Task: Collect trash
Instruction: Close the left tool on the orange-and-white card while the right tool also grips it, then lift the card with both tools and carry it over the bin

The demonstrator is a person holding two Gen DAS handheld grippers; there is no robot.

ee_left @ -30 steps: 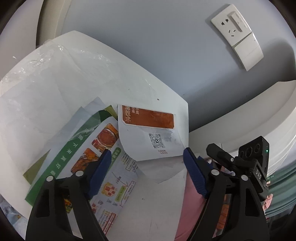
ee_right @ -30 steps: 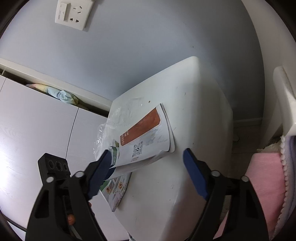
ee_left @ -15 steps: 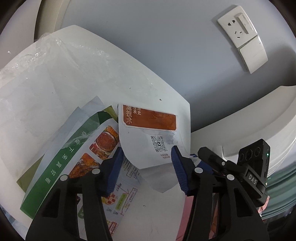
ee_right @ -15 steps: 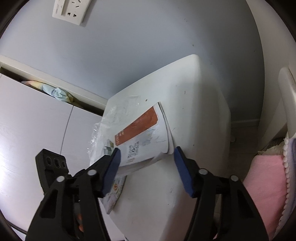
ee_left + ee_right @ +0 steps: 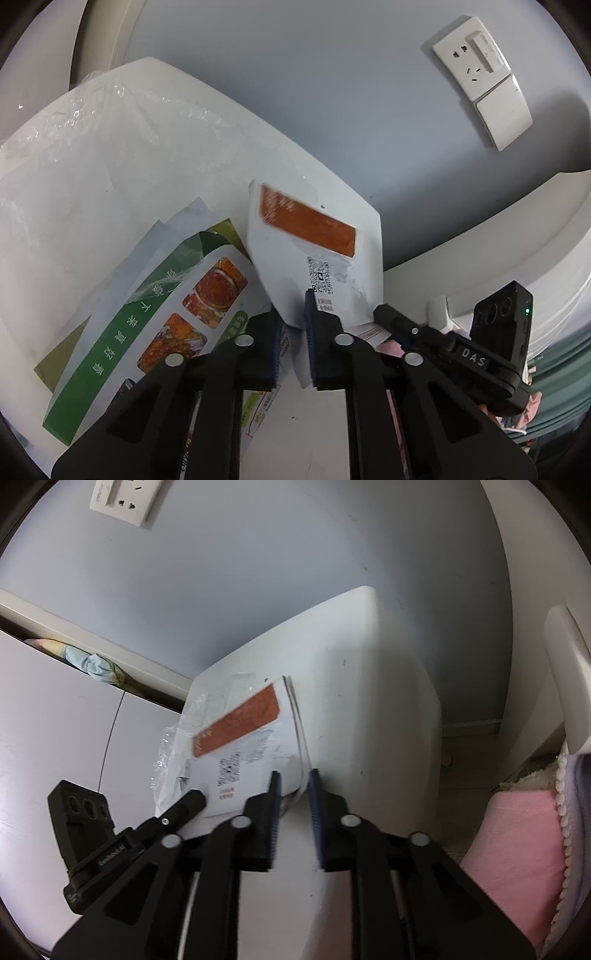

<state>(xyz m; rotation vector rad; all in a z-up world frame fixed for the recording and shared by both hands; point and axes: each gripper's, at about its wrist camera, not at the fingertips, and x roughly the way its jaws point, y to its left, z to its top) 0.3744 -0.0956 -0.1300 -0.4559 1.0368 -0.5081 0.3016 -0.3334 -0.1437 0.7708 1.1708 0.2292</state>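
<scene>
the white leaflet [image 5: 317, 251] with the orange band lies on the white table [image 5: 369, 686], over a green menu flyer [image 5: 147, 321]. the left gripper [image 5: 293, 332] and right gripper [image 5: 293, 805] have both just closed, each pinching the leaflet's near edge.

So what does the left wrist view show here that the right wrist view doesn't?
Only the left wrist view shows the green food flyer lying under the white sheets.

Only the right wrist view shows the pink bedding and the white cabinet doors.

Both show the white packet with the orange label on the white table, clear plastic wrap, a wall socket, and both grippers, left gripper and right gripper, their jaws having just closed on the packet's near edge.
</scene>
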